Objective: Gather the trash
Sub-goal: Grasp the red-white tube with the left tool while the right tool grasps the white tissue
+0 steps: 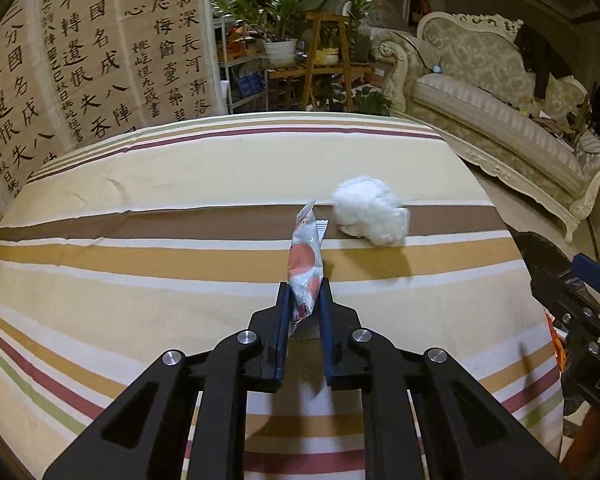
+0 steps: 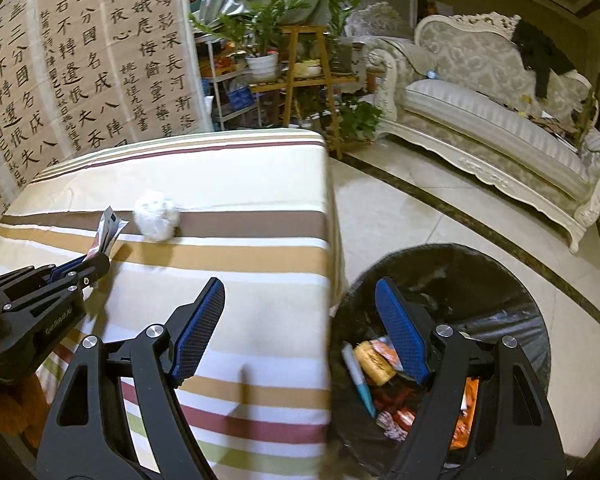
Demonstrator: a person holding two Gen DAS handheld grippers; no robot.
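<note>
A white and red snack wrapper stands up from the striped table, pinched at its lower end by my left gripper, which is shut on it. Just beyond it to the right lies a crumpled white paper ball. In the right wrist view the same wrapper sticks out of the left gripper, with the paper ball beside it. My right gripper is open and empty over the table's right edge, one finger above a black-lined trash bin holding several wrappers.
The bin stands on the tiled floor close against the table's right side. An ornate cream sofa runs along the far right. Plant stands and a calligraphy screen are behind the table.
</note>
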